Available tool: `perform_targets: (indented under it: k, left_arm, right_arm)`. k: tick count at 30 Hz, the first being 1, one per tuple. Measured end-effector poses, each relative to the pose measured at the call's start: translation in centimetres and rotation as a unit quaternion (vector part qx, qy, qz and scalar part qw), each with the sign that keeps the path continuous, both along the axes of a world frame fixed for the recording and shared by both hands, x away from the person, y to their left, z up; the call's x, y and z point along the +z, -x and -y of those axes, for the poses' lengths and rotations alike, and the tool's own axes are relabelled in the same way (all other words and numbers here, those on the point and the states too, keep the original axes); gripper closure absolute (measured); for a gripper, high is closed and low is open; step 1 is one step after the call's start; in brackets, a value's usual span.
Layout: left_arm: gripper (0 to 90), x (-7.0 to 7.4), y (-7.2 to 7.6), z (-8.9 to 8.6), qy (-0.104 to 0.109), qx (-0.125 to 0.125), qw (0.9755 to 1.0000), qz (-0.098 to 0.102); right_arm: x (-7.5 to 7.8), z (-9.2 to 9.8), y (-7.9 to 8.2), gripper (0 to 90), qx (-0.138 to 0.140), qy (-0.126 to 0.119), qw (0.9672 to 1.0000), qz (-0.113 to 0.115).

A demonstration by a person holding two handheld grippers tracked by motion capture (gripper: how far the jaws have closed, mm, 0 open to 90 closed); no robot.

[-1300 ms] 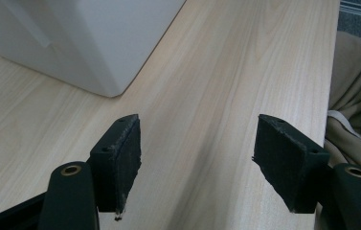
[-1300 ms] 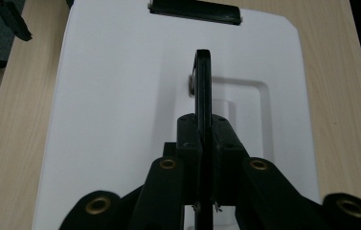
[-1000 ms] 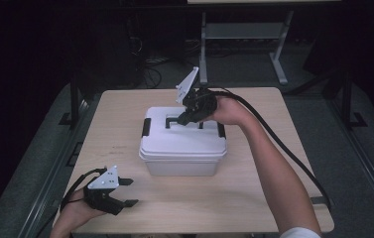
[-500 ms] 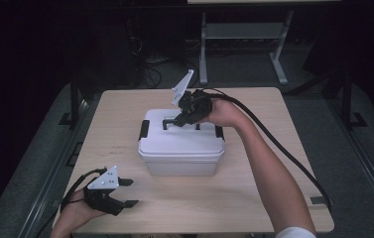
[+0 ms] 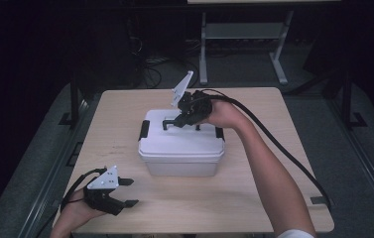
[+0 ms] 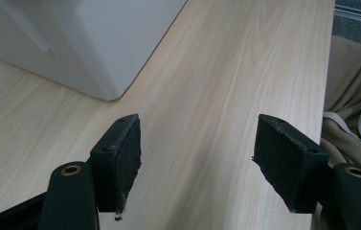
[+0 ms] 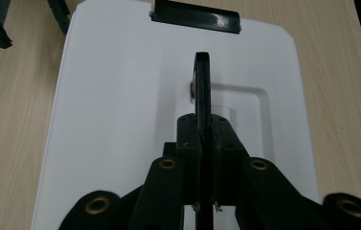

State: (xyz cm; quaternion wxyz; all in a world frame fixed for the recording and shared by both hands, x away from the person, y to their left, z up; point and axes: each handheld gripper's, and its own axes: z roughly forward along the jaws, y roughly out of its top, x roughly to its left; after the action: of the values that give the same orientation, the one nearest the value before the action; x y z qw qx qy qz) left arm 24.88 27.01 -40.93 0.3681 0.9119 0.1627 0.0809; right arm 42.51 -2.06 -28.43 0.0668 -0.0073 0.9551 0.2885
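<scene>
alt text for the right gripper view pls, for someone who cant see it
The right gripper is clamped shut on the black handle of a white lidded box, seen from just above the lid. A black latch sits at the lid's far edge, and the light wooden table shows on both sides of the box.

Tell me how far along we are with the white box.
Done: the right gripper is shut on the black handle, which stands upright on the lid. In hand: that grip, with the white box resting on the table. Left: any lift; the lid sits flush and a black latch is down. The left gripper sits open near the table's front edge, holding nothing.
</scene>
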Motion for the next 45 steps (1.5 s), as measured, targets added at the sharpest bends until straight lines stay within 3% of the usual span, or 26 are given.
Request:
perform_targets:
  k: [9,15,19,24,45]
  left_arm:
    - [32.8,-0.1,-0.1,0.1,0.001,-0.001,1.0000,-0.002]
    - [32.8,-0.1,-0.1,0.2,0.000,-0.003,1.0000,-0.001]
    - [32.8,-0.1,-0.1,0.2,0.000,-0.003,1.0000,-0.002]
    - [32.8,-0.2,-0.2,0.4,-0.002,-0.005,1.0000,-0.003]
    - [32.8,-0.2,-0.2,0.1,-0.001,-0.003,1.0000,-0.003]
  right_arm:
    - [0.1,1.0,-0.1,79.0,-0.012,-0.008,0.9998,-0.011]
    - [-0.1,1.8,0.1,83.1,-0.015,-0.009,0.9998,-0.008]
    - [0.1,1.7,0.3,83.8,-0.014,-0.009,0.9998,0.005]
    - [0.5,2.0,0.6,83.8,-0.012,-0.009,0.9999,0.005]
    - [-0.6,1.5,0.0,83.6,-0.011,-0.011,0.9997,-0.018]
